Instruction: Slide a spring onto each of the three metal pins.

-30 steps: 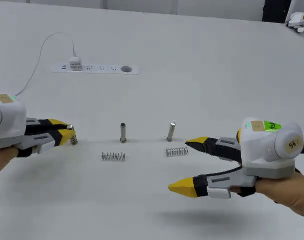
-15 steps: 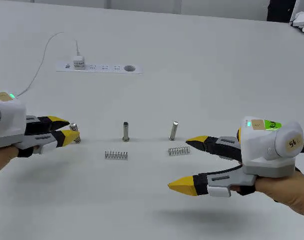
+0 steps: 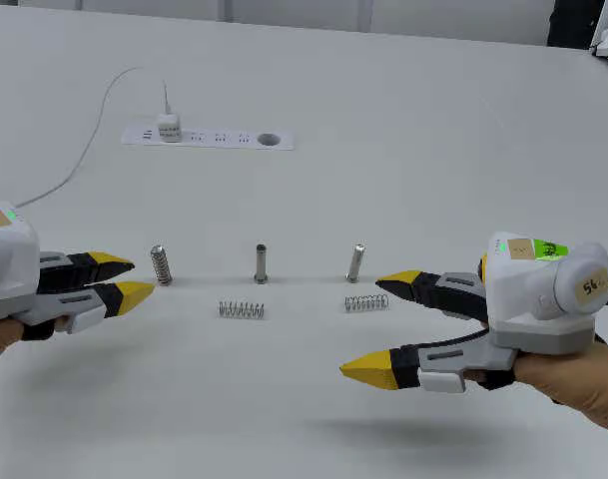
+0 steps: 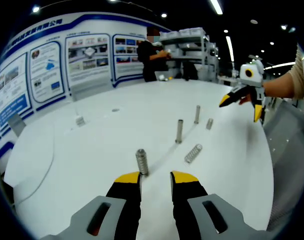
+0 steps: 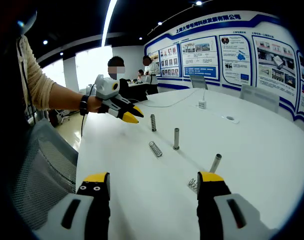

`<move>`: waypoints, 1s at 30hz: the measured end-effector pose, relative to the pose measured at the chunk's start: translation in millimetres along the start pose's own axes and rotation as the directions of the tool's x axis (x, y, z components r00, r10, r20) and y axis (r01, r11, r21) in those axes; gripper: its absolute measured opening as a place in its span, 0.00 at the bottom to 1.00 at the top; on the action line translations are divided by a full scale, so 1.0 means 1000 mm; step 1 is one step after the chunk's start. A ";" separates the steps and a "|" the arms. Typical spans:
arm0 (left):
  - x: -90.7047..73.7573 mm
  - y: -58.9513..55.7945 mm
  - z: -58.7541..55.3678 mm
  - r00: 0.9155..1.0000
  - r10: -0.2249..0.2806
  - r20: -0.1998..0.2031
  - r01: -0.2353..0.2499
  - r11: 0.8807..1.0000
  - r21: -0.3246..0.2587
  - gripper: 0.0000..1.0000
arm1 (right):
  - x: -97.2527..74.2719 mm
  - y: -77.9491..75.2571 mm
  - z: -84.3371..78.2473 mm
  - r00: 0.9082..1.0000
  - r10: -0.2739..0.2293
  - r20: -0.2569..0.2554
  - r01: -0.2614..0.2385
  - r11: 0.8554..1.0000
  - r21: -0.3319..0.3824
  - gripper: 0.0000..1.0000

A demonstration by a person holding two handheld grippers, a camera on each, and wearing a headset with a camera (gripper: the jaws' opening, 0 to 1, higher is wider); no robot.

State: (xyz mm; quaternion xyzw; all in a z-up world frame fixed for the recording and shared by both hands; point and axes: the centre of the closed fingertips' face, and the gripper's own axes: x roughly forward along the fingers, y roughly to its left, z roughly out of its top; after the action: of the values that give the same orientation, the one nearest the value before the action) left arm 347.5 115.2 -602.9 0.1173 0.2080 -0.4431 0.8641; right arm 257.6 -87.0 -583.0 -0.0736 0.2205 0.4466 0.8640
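Three metal pins stand in a row on the white table. The left pin [image 3: 162, 265] [image 4: 142, 161] wears a spring. The middle pin [image 3: 261, 262] [image 4: 179, 131] and the right pin [image 3: 356, 262] [image 5: 215, 163] are bare. One loose spring [image 3: 242, 310] [image 4: 193, 153] lies in front of the middle pin. A second spring [image 3: 366, 302] [image 5: 192, 184] lies in front of the right pin. My left gripper [image 3: 124, 277] [image 4: 155, 180] sits just left of the sprung pin, slightly open and holding nothing. My right gripper [image 3: 371, 326] [image 5: 154, 182] is wide open beside the second spring.
A white power strip [image 3: 209, 138] with a plugged charger [image 3: 169, 127] and its cable lies at the back of the table. People stand beyond the table's far end in the gripper views.
My left gripper has drawn back to the left off the left pin, leaving the spring on it. The right gripper has stayed put. The head camera shifted a little.
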 end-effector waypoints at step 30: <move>0.049 -0.067 0.008 0.980 -0.182 -0.078 0.193 0.967 0.167 0.26 | -0.011 -0.004 -0.003 1.000 -0.024 0.003 0.024 1.000 0.008 0.72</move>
State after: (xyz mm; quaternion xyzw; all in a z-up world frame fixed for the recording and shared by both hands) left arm 320.7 38.6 -619.3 0.1858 0.2055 -0.5354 0.7979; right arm 254.5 -98.6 -581.3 -0.0722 0.2200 0.4354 0.8700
